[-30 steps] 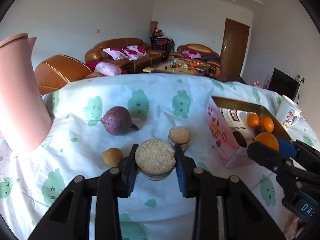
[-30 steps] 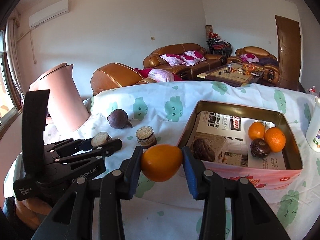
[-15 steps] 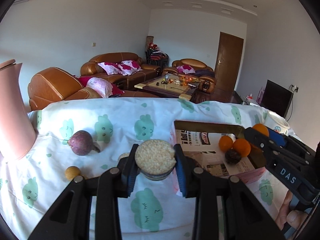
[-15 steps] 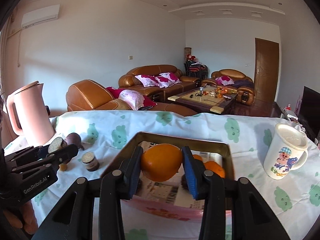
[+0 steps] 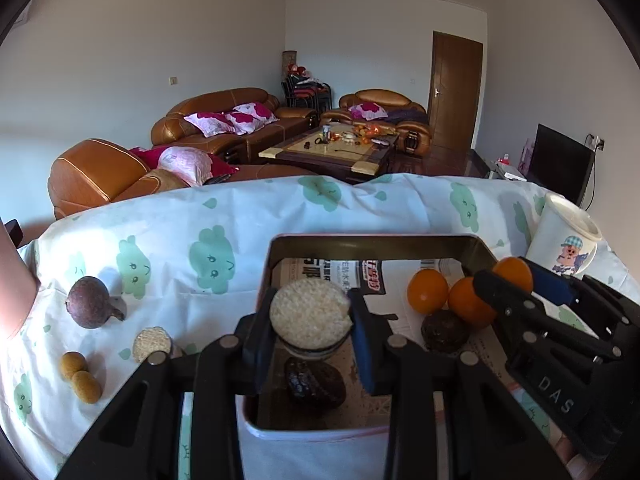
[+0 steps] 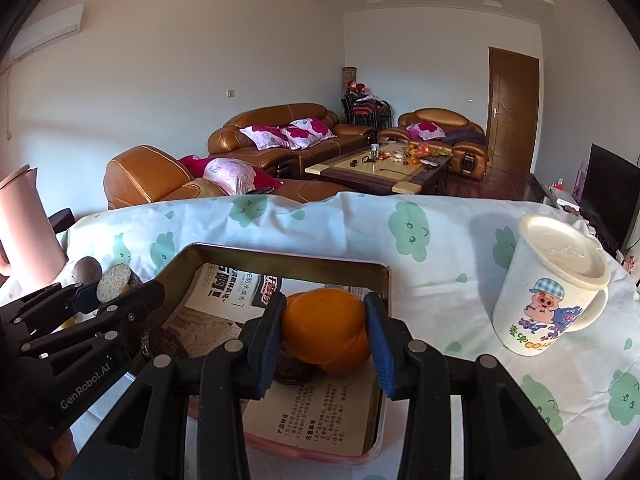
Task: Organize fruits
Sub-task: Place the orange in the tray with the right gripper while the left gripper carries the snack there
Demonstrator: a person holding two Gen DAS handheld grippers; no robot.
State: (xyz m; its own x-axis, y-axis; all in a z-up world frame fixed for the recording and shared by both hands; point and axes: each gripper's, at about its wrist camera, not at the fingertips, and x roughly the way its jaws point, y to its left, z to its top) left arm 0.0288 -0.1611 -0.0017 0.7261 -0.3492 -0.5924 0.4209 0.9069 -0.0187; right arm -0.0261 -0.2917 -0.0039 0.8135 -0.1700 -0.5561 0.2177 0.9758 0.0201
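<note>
My left gripper (image 5: 310,320) is shut on a cut sugarcane piece (image 5: 309,314) and holds it above the near left part of the pink newspaper-lined tin box (image 5: 372,242). My right gripper (image 6: 326,330) is shut on an orange (image 6: 322,330) above the box's right part (image 6: 288,258). In the box lie two oranges (image 5: 426,291), a dark passion fruit (image 5: 445,330) and another dark fruit (image 5: 314,380). On the cloth to the left lie a purple fruit (image 5: 89,302), a second sugarcane piece (image 5: 152,343) and two small brown fruits (image 5: 80,376).
A white lidded cartoon mug (image 6: 554,280) stands right of the box. A pink kettle (image 6: 24,224) stands at the far left. The table carries a white cloth with green clouds (image 5: 208,252). Sofas and a coffee table lie beyond the far edge.
Both grippers have moved right and forward with their loads and now hang over the box. The loose fruits on the cloth have slid to the left of the view.
</note>
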